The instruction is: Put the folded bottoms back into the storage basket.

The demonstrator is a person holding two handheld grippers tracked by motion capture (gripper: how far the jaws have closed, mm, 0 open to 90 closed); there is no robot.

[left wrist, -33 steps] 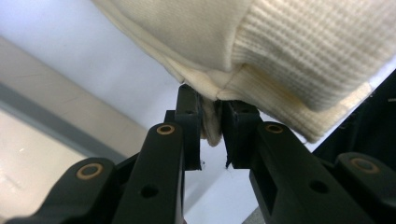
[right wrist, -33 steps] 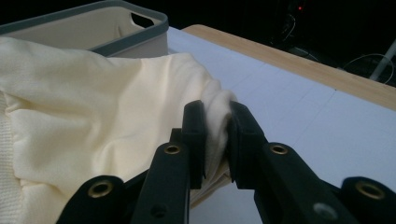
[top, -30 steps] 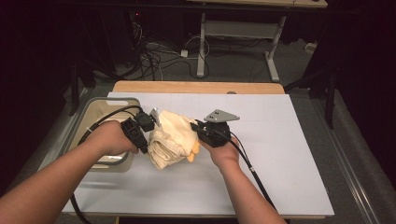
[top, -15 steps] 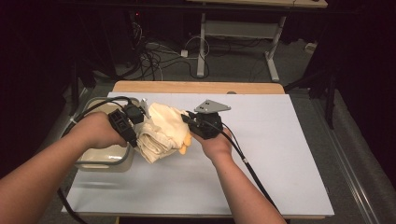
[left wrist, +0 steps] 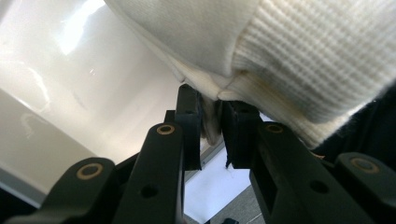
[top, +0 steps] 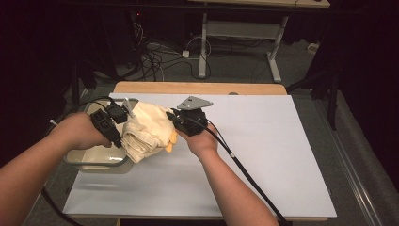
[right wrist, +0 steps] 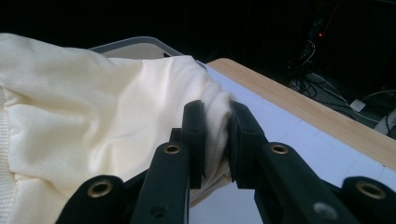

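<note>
Both tools have carried the cream garment (top: 148,131) left, partly over the bin (top: 96,157).

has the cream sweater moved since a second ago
Yes. In the high view the cream sweater, pinched by the left gripper and right gripper, has shifted left, now overlapping the grey bin at the table's left edge.

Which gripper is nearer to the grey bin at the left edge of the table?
Left. The left gripper hangs over the bin, shut on the cream garment. The right gripper grips the garment's other side, over the table beside the bin.
</note>
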